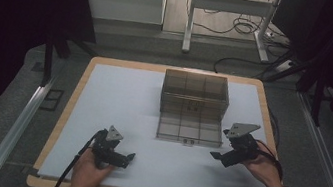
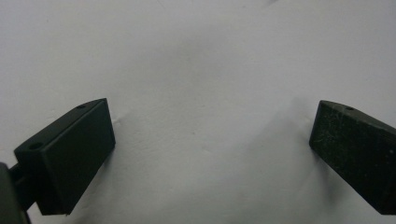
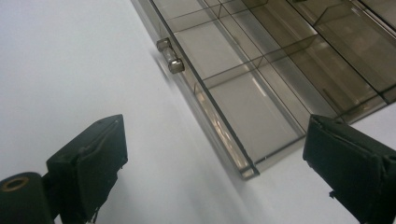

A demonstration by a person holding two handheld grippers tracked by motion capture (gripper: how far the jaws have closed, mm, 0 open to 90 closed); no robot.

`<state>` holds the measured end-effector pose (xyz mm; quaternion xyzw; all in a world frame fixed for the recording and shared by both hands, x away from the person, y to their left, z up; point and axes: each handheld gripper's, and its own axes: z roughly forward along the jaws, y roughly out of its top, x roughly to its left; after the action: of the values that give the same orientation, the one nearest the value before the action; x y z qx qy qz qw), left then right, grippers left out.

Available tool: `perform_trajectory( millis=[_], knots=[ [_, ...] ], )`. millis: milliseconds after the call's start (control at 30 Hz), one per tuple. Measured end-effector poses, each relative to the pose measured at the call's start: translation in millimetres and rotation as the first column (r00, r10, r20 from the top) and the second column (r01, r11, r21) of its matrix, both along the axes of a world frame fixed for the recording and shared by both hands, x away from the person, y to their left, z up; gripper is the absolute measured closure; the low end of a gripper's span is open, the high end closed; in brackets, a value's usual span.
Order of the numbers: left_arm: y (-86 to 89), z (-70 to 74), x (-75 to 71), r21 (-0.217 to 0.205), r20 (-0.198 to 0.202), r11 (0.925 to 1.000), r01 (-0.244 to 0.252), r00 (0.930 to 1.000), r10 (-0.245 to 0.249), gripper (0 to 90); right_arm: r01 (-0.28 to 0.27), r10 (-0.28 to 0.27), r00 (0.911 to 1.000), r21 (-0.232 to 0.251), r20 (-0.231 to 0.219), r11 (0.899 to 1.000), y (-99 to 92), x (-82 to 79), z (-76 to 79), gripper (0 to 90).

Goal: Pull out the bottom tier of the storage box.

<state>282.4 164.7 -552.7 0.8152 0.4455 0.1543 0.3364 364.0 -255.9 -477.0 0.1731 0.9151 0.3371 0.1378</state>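
A smoky see-through drawer cabinet (image 1: pixel 195 94) stands at the middle of the white mat. Its bottom drawer (image 1: pixel 190 129) is pulled out toward me, divided into compartments that look empty, with a small knob (image 1: pixel 189 141) on the front. My right gripper (image 1: pixel 215 155) hovers just off the drawer's front right corner, open, nothing between its fingers. In the right gripper view the drawer (image 3: pixel 261 93) and its knob (image 3: pixel 170 56) lie beyond the open right gripper (image 3: pixel 215 163). My left gripper (image 1: pixel 130 157) rests low over the mat at front left; the left gripper view has this left gripper (image 2: pixel 212 154) open on bare mat.
The white mat (image 1: pixel 118 96) covers a wooden table (image 1: pixel 67 108). Beyond the far edge are a grey floor, a desk frame (image 1: pixel 227 17) and loose cables (image 1: pixel 245 27). Metal rails run along both sides of the table.
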Motion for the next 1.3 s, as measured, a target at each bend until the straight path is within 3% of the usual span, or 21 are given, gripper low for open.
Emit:
perform_trajectory(
  millis=[600,1300],
  knots=[
    [0.0,0.0,0.0,0.0,0.0,1.0,0.0,1.0,0.0,0.0,0.107,-0.107,0.9941,0.023,0.017,0.994,-27.4,-21.9,-19.1,2.0],
    [0.0,0.0,0.0,0.0,0.001,1.0,0.0,1.0,0.0,0.0,0.18,-0.176,0.9815,0.061,-0.075,0.982,-43.5,-32.3,-53.6,1.0]
  ],
)
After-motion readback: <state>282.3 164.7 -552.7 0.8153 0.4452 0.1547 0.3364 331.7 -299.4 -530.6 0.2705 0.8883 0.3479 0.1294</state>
